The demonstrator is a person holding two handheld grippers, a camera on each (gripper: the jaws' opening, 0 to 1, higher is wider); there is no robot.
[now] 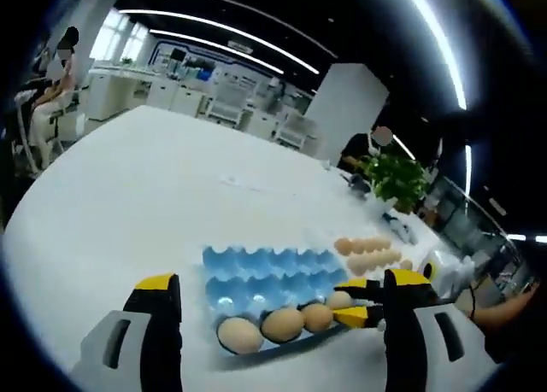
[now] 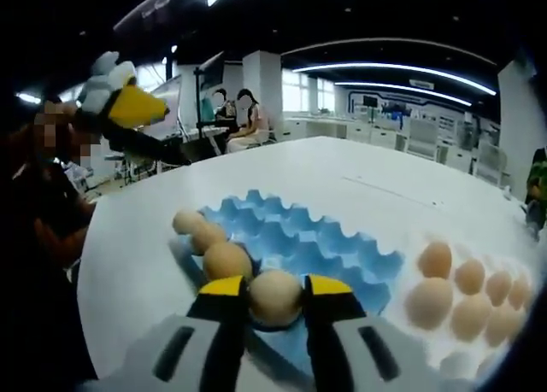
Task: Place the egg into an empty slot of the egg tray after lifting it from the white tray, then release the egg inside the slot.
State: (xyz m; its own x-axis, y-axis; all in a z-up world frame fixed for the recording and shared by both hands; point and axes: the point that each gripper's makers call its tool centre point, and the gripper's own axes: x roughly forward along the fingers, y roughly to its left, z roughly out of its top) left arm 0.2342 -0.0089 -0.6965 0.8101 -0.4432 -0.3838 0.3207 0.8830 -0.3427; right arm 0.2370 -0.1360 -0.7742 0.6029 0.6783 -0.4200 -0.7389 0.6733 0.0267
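One egg (image 2: 275,296) sits clamped between the right gripper (image 2: 275,300) jaws, over the blue egg tray (image 2: 342,247), beside three eggs (image 2: 226,260) already slotted. More eggs (image 2: 430,301) lie in the white tray (image 2: 410,341). The left gripper (image 1: 282,294) hangs wide apart, empty, above the table (image 1: 154,196).

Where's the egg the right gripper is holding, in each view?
Left gripper view: the held egg sits low and right of centre, last in the row of eggs along the near edge of the blue egg tray, with the right gripper reaching in from the right.
Right gripper view: bottom centre, clamped between the yellow-tipped jaws, over the tray.
Shared landmark: the blue egg tray.
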